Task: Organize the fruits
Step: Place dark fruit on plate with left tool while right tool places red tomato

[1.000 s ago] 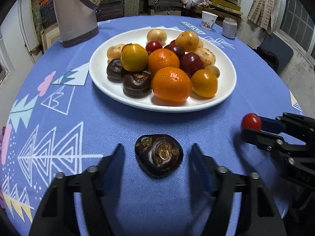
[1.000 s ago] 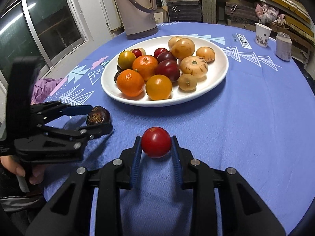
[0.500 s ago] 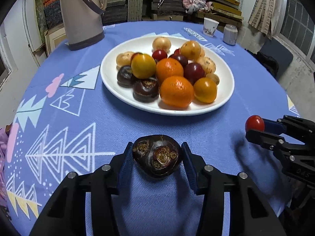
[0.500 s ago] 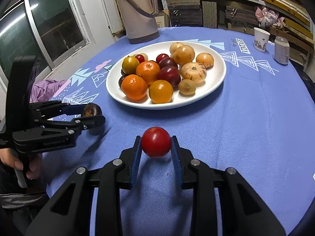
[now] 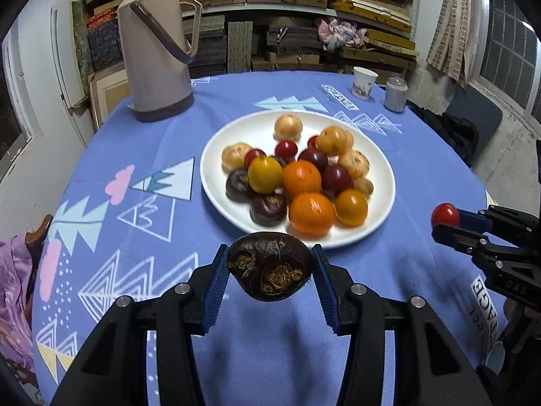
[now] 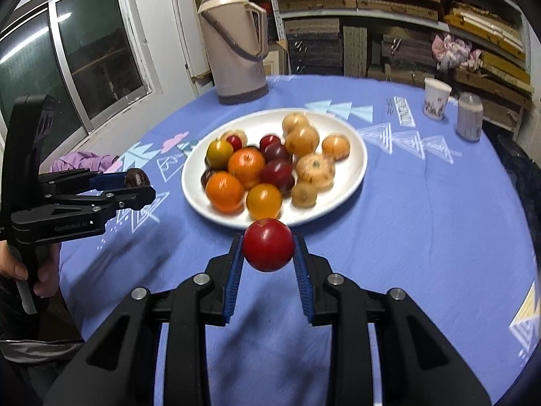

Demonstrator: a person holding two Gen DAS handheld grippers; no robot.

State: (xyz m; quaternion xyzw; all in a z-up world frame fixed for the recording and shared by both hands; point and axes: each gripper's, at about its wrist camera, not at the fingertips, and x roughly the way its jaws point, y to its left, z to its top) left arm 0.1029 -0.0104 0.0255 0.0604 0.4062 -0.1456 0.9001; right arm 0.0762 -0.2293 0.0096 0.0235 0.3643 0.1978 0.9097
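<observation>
My left gripper (image 5: 269,272) is shut on a dark brown fruit (image 5: 269,267) and holds it above the blue cloth, just short of the white plate (image 5: 216,182). The plate carries several oranges, yellow, red, dark and tan fruits. My right gripper (image 6: 268,247) is shut on a small red fruit (image 6: 268,244), also lifted off the cloth near the plate's (image 6: 355,165) front rim. Each gripper shows in the other's view: the right gripper (image 5: 449,221) with the red fruit (image 5: 445,215) at the right, the left gripper (image 6: 140,187) with the dark fruit (image 6: 137,178) at the left.
A tall beige thermos (image 5: 155,50) stands at the back left of the round table. A paper cup (image 5: 363,83) and a small jar (image 5: 395,96) sit at the back right. Stacked boards fill the shelves behind. A hand (image 6: 40,270) grips the left tool's handle.
The left jaws closed onto the dark fruit, which lay on the cloth before. Both grippers have since risen with their fruits, and the plate sits farther off in both views.
</observation>
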